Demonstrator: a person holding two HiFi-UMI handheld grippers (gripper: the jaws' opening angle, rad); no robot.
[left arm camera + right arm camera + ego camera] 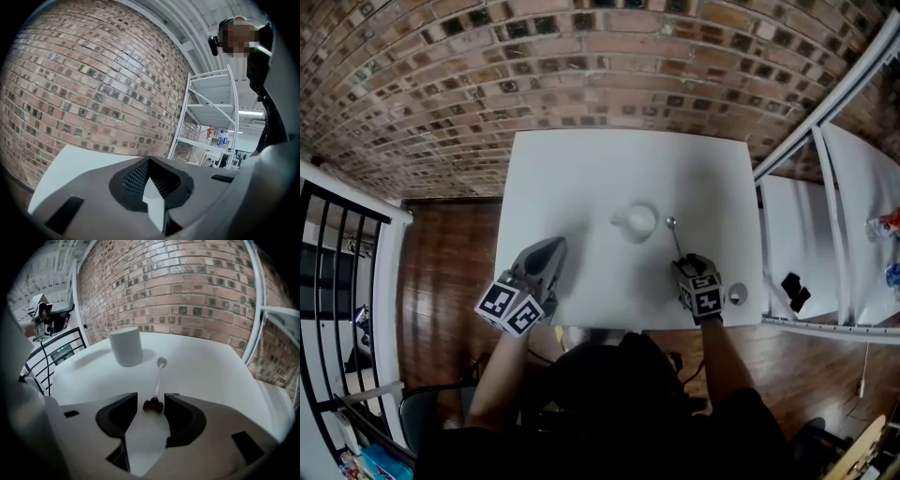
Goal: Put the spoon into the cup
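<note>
Spoon [158, 378] handle end lies on the table [206, 366] between the spread jaws of my right gripper [151, 398], cup [125, 347] near its bowl. Left gripper [149, 161] is pressed together, empty.

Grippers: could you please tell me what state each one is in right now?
Left gripper: shut, empty.
Right gripper: open, with the end of the spoon between its jaws, not gripped.

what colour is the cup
The cup is plain white; it shows best in the right gripper view.
</note>
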